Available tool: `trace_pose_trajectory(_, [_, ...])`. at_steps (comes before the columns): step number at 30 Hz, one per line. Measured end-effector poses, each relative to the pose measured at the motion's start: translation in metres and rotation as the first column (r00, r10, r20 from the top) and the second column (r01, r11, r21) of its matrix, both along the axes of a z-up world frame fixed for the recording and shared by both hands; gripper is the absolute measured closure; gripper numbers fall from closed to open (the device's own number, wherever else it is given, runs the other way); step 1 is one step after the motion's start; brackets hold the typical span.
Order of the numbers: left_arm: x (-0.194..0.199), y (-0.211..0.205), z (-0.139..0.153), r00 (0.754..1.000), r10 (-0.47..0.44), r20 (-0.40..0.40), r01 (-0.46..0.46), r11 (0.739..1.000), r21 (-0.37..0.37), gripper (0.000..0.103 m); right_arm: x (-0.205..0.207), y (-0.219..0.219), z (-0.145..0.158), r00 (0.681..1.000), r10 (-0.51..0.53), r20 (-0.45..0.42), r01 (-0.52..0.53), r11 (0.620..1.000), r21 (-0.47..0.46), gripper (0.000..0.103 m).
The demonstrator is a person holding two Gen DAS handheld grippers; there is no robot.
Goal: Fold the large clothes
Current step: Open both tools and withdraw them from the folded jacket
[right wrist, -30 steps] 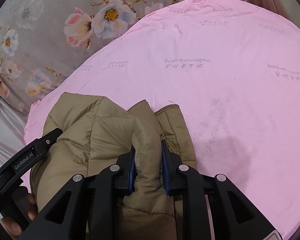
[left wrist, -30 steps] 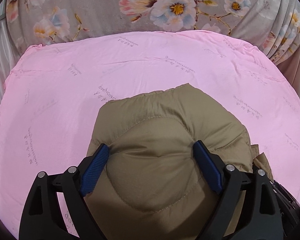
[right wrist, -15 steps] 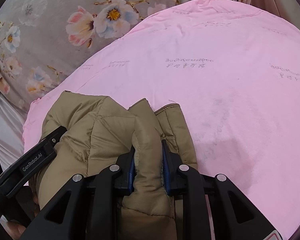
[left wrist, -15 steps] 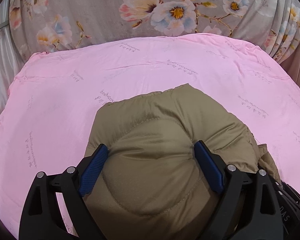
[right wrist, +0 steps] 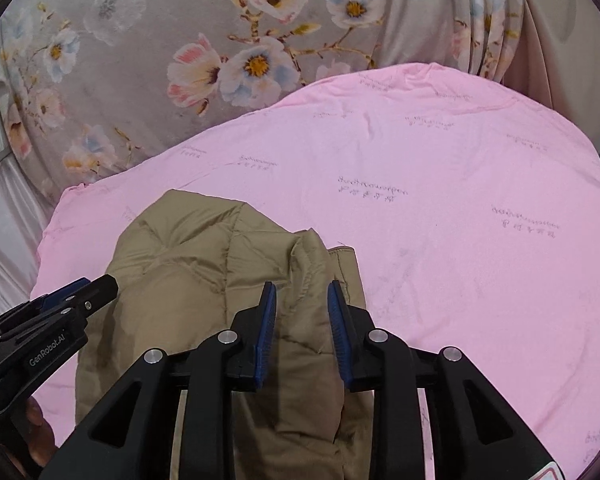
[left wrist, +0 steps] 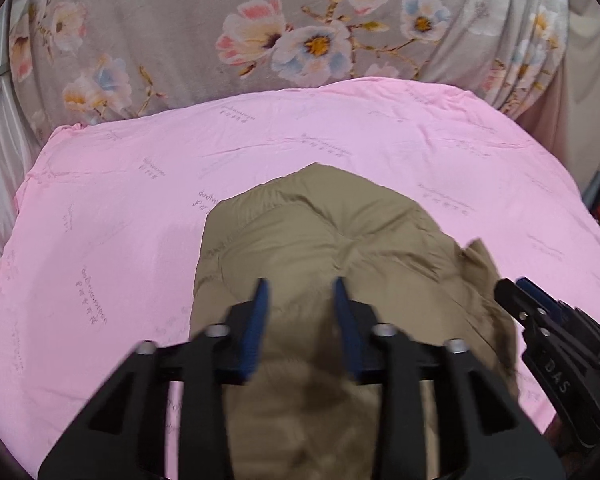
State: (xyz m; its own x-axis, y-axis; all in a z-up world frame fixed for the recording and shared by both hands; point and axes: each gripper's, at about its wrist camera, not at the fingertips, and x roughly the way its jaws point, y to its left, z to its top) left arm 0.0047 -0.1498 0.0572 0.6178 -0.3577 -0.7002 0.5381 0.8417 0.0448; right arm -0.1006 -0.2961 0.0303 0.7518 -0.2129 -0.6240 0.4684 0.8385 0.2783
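The left gripper [left wrist: 300, 292] has just been closing; its blue pads stand narrow above the tan quilted padded jacket [left wrist: 320, 248], apparently gripping nothing. The jacket lies bundled at the near edge of the pink printed sheet [left wrist: 120, 200], probably set down mid-fold. The right gripper [right wrist: 302, 300] is slightly open, jacket fabric lying between its pads; whether they press it cannot be told.

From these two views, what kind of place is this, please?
Probably a bedroom at home. A padded tan jacket lies on a pink sheet spread like bedding, and a flowered curtain hangs behind it. No bed frame is visible, so I cannot be sure.
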Motion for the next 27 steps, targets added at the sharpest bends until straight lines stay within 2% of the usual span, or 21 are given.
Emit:
trace_pose_trajectory(2, [-0.011, 0.008, 0.011, 1.000, -0.020, 0.005, 0.020, 1.000, -0.021, 0.097, -0.007, 0.007, 0.007, 1.000, 0.019, 0.007, -0.019, 1.000, -0.013, 0.088])
trace_pose_trajectory(4, [-0.020, 0.017, 0.020, 1.000, -0.028, 0.014, 0.028, 0.999, -0.041, 0.101, -0.013, 0.014, 0.012, 0.999, 0.044, 0.011, -0.044, 0.999, -0.013, 0.093])
trace_pose_trajectory(8, [-0.031, 0.031, 0.031, 0.998, -0.057, 0.009, 0.057, 0.996, -0.074, 0.103, -0.020, 0.020, 0.010, 0.997, 0.068, -0.025, -0.068, 0.998, -0.008, 0.096])
trace_pose_trajectory(10, [-0.029, 0.030, 0.020, 0.997, -0.072, -0.041, 0.068, 0.994, -0.081, 0.103, -0.019, 0.021, 0.001, 0.996, 0.070, -0.058, -0.070, 0.998, 0.007, 0.096])
trace_pose_trajectory(14, [-0.018, 0.026, -0.023, 0.984, -0.052, -0.169, 0.044, 0.998, -0.051, 0.103, -0.018, 0.018, -0.028, 0.990, 0.086, -0.110, -0.080, 0.995, 0.062, 0.097])
trace_pose_trajectory(23, [-0.015, 0.027, -0.049, 0.983, -0.039, -0.181, 0.031, 0.998, -0.046, 0.103, -0.008, 0.022, -0.055, 0.983, 0.108, -0.147, -0.099, 0.993, 0.067, 0.098])
trace_pose_trajectory(27, [-0.017, 0.025, -0.055, 0.986, -0.032, -0.162, 0.027, 0.999, -0.034, 0.103, -0.007, 0.013, -0.064, 0.985, 0.118, -0.124, -0.103, 0.987, 0.125, 0.099])
